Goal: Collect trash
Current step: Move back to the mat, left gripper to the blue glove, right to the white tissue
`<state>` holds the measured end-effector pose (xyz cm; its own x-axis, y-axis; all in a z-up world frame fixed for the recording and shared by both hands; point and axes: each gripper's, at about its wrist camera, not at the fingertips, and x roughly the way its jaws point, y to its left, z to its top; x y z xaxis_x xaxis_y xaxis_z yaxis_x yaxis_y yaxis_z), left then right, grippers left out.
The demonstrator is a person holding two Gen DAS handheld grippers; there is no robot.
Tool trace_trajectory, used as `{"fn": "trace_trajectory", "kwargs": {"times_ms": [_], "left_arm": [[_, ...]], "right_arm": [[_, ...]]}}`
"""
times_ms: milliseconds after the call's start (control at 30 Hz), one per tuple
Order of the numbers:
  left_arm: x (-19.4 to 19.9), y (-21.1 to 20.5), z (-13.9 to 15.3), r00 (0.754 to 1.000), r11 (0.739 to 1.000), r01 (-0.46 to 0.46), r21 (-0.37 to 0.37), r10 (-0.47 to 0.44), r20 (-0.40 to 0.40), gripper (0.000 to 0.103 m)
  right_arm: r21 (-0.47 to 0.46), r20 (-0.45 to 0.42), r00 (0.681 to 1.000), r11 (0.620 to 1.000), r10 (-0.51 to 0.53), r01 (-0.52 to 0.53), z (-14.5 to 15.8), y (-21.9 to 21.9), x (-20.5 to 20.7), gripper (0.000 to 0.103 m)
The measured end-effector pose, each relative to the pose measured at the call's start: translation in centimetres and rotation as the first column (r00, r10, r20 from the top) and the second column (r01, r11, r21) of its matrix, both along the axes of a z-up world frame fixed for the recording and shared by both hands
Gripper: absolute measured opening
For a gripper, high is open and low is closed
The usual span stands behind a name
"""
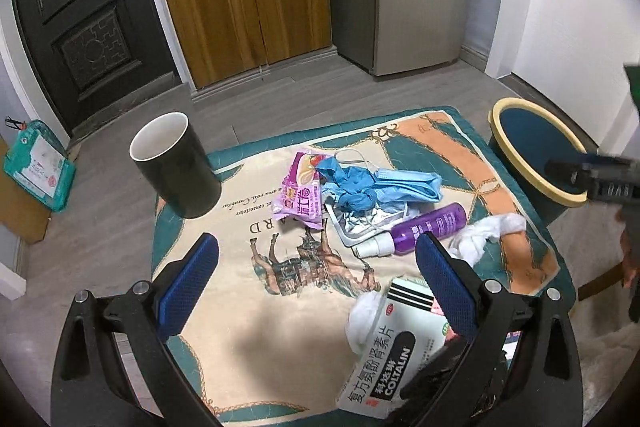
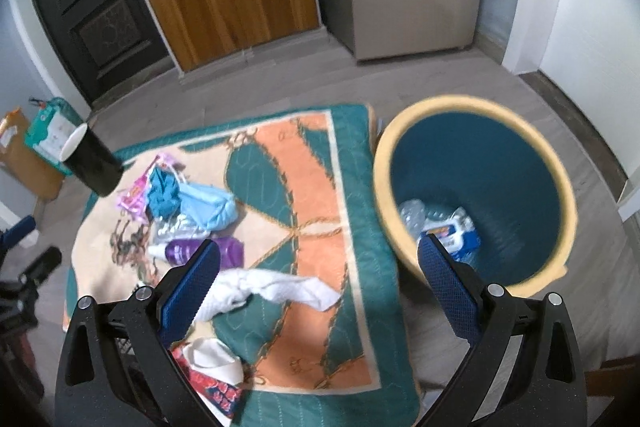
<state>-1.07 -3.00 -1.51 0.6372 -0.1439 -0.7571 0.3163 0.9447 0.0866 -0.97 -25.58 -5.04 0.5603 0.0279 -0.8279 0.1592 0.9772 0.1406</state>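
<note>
Both claws, left gripper (image 1: 316, 259) and right gripper (image 2: 318, 265), hang released, empty; round teal yellow-rimmed plastic bin (image 2: 516, 131) holds some wrappers.

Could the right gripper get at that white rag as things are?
Probably yes. The right gripper is open and empty, and the white rag lies bare on the table cover just ahead of its left finger, with nothing on top of it.

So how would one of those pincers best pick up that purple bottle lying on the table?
Probably across the middle of the purple bottle's round body, coming straight down from above. It lies on its side with the white cap pointing toward the camera, so the fingers should straddle its width. The crumpled white tissue and silver foil pack crowd its sides, leaving the top freest.
</note>
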Motion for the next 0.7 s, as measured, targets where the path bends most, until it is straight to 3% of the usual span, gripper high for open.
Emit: {"fn": "trace_trajectory", "kwargs": {"times_ms": [200, 367, 600, 700], "left_arm": [[1.7, -0.3, -0.8, 1.000, 1.000, 0.005, -0.005, -0.005, 0.002, 0.097], [3.4, -0.5, -2.1, 1.000, 1.000, -0.009, 0.003, 0.009, -0.017, 0.097], [6.0, -1.3, -3.9, 0.998, 1.000, -0.017, -0.005, 0.017, -0.054, 0.097], [6.6, -2.7, -4.6, 0.999, 1.000, 0.018, 0.017, -0.018, -0.046, 0.097]], "right_arm": [[0.020, -0.079, 0.997, 1.000, -0.004, 0.006, -3.5, 0.0, 0.5, 0.097], [0.020, -0.127, 0.990, 0.998, 0.058, -0.056, -6.0, 0.9, 0.8, 0.095], [0.069, -0.159, 0.981, 0.993, 0.108, -0.098, -8.0, 1.0, 1.3, 0.075], [0.060, -0.159, 0.980, 0.992, 0.123, -0.115, -8.3, 1.1, 1.5, 0.071]]}}
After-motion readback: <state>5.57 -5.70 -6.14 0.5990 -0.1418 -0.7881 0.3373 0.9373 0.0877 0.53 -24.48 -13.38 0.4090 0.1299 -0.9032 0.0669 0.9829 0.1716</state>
